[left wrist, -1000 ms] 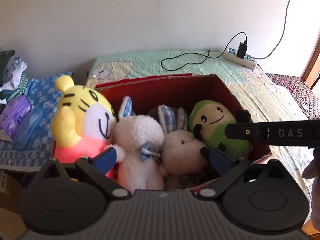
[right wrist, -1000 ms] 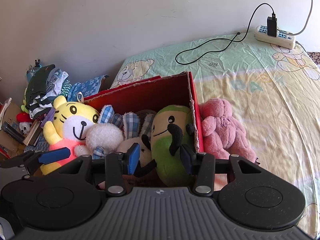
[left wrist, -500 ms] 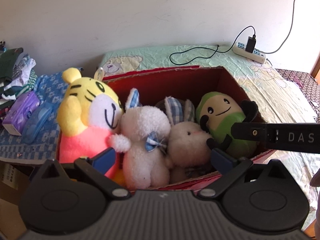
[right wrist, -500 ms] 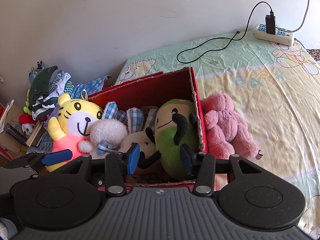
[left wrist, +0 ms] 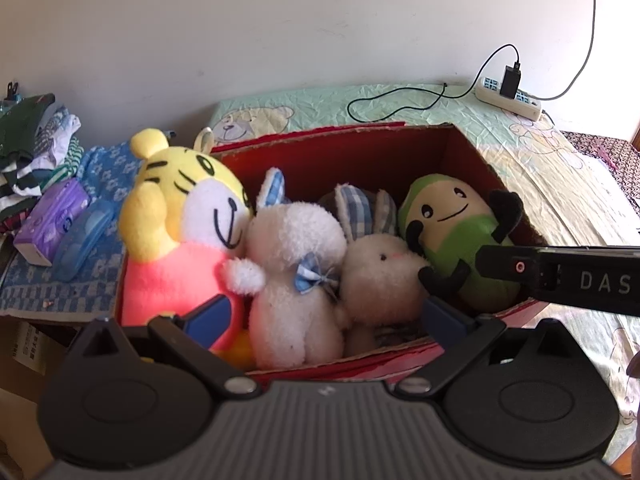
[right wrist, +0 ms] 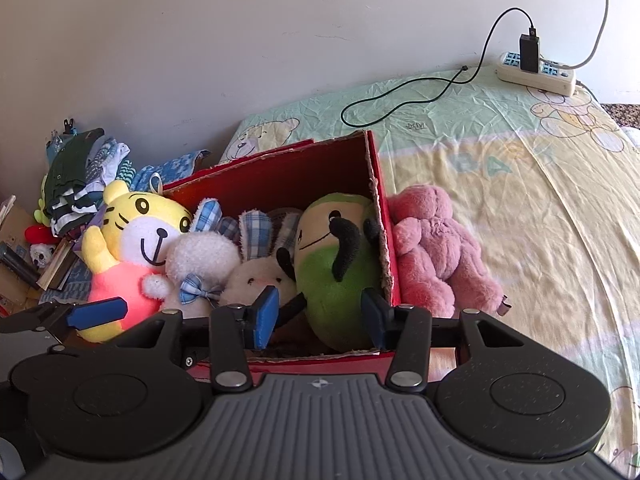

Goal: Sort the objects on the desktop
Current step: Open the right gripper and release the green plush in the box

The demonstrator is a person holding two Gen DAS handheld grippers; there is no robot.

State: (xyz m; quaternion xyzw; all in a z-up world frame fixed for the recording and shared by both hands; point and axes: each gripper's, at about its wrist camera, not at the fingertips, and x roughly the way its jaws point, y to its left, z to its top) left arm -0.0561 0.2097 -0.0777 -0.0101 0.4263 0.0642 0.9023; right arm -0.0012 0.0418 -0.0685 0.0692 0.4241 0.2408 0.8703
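Left gripper (left wrist: 326,314) spread wide, empty; right gripper (right wrist: 318,316) parted, gripping nothing. Red box (right wrist: 280,174) on bed holds tiger, two rabbits, green plush (right wrist: 336,280). Right view alone shows pink plush (right wrist: 436,252) outside, touching box wall.

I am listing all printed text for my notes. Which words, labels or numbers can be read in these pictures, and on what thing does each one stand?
"DAS": white letters on the right claw, cut off by the picture edge.
"BA": pale letters on the bedsheet; the rest is too faded to read.
Purple pack: print too blurred.
Cardboard carton: print too small.
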